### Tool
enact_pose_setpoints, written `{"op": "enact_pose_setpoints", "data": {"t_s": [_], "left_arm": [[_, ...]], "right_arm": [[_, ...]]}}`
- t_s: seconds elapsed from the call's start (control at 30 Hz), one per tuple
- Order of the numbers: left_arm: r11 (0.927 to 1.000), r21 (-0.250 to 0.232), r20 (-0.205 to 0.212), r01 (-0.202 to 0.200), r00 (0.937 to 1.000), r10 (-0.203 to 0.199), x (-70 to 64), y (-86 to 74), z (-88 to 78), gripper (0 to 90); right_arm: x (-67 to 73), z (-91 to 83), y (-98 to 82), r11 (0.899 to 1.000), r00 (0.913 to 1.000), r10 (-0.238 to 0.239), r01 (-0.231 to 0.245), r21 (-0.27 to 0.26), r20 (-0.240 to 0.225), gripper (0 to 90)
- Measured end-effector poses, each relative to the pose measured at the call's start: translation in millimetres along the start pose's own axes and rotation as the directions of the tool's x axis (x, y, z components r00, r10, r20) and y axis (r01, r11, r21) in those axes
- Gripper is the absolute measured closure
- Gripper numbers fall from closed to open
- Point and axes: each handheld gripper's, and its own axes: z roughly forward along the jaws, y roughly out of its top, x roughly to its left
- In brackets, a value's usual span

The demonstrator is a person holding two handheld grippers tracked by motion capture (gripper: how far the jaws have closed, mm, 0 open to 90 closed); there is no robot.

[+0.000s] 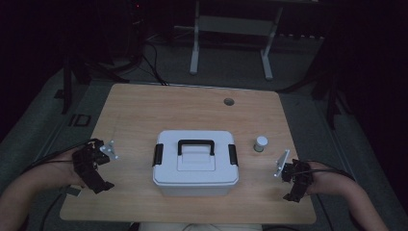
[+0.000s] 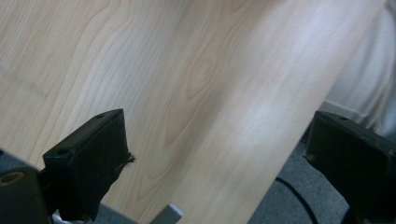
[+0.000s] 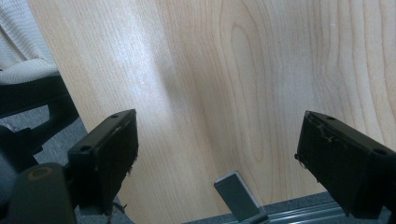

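nothing is started yet: your left gripper and right gripper rest at the table's near corners, jaws wide and empty, while the latched white plastic box with black handle sits untouched at centre, small white bottle just right of it.

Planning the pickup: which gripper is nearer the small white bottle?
Right. The right gripper sits just right of the small white bottle; the left gripper is beyond the box.
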Motion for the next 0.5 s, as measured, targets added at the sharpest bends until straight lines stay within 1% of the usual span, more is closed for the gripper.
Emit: {"op": "enact_pose_setpoints", "data": {"t_s": [0.07, 0.1, 0.13, 0.17, 0.2, 0.23, 0.27, 0.3, 0.33, 0.37, 0.4, 0.43, 0.47, 0.5], "left_arm": [[1.0000, -0.003, -0.002, -0.005, 1.0000, 0.005, -0.1, 2.9, -1.2, 5.6], [0.9998, -0.008, 0.005, -0.018, 0.9998, 0.018, -1.0, 8.7, -3.4, 5.6], [0.9998, -0.008, 0.005, -0.018, 0.9998, 0.018, -1.0, 8.7, -3.4, 5.6], [0.9995, -0.005, 0.011, -0.032, 0.9994, 0.032, -2.7, 14.8, -5.4, 5.6], [0.9995, -0.005, 0.011, -0.032, 0.9994, 0.032, -2.7, 14.8, -5.4, 5.6], [0.9992, 0.001, 0.009, -0.041, 0.9991, 0.041, -3.9, 20.2, -7.4, 5.6], [0.9992, 0.001, 0.009, -0.041, 0.9991, 0.041, -3.9, 20.2, -7.4, 5.6], [0.9985, 0.000, 0.012, -0.054, 0.9985, 0.054, -5.0, 27.0, -9.7, 5.6], [0.9985, 0.000, 0.012, -0.054, 0.9985, 0.054, -5.0, 27.0, -9.7, 5.6], [0.9980, 0.004, 0.024, -0.064, 0.9977, 0.064, -6.3, 33.0, -11.3, 5.6], [0.9980, 0.004, 0.024, -0.064, 0.9977, 0.064, -6.3, 33.0, -11.3, 5.6], [0.9973, 0.008, 0.021, -0.074, 0.9971, 0.073, -7.5, 39.4, -12.6, 5.6], [0.9973, 0.008, 0.021, -0.074, 0.9971, 0.073, -7.5, 39.4, -12.6, 5.6], [0.9961, 0.009, 0.022, -0.088, 0.9959, 0.088, -9.7, 46.0, -13.6, 5.6]], "right_arm": [[0.0, 0.4, 0.4, 1.000, 1.0000, -0.001, 0.001, 0.001, -0.003, 12.5], [0.2, 1.5, 1.1, 1.000, 1.0000, -0.005, 0.005, 0.004, -0.003, 13.2], [0.2, 1.5, 1.1, 1.000, 1.0000, -0.005, 0.005, 0.004, -0.003, 13.2], [0.4, 2.0, 1.8, 1.000, 0.9999, -0.009, 0.009, 0.007, -0.007, 13.2], [0.4, 2.0, 2.0, 1.000, 0.9999, -0.010, 0.010, 0.006, -0.006, 13.2], [0.4, 1.8, 2.1, 1.000, 1.0000, -0.007, 0.007, 0.003, -0.007, 13.2], [0.4, 1.8, 2.1, 1.000, 1.0000, -0.007, 0.007, 0.003, -0.007, 13.2], [0.7, 1.5, 2.4, 1.000, 0.9999, -0.006, 0.006, -0.001, -0.009, 13.2], [0.7, 1.7, 2.6, 1.000, 0.9999, -0.007, 0.007, -0.002, -0.008, 13.2], [0.7, 1.8, 2.8, 1.000, 0.9999, -0.010, 0.010, -0.004, -0.009, 13.2], [0.7, 1.8, 2.8, 1.000, 0.9999, -0.010, 0.010, -0.004, -0.009, 13.2], [0.6, 2.4, 3.2, 1.000, 0.9999, -0.010, 0.010, -0.007, -0.009, 13.2], [0.4, 2.7, 3.4, 1.000, 0.9999, -0.011, 0.011, -0.009, -0.008, 13.2], [0.6, 3.2, 3.7, 1.000, 0.9999, -0.009, 0.009, -0.009, -0.010, 13.1]]}}
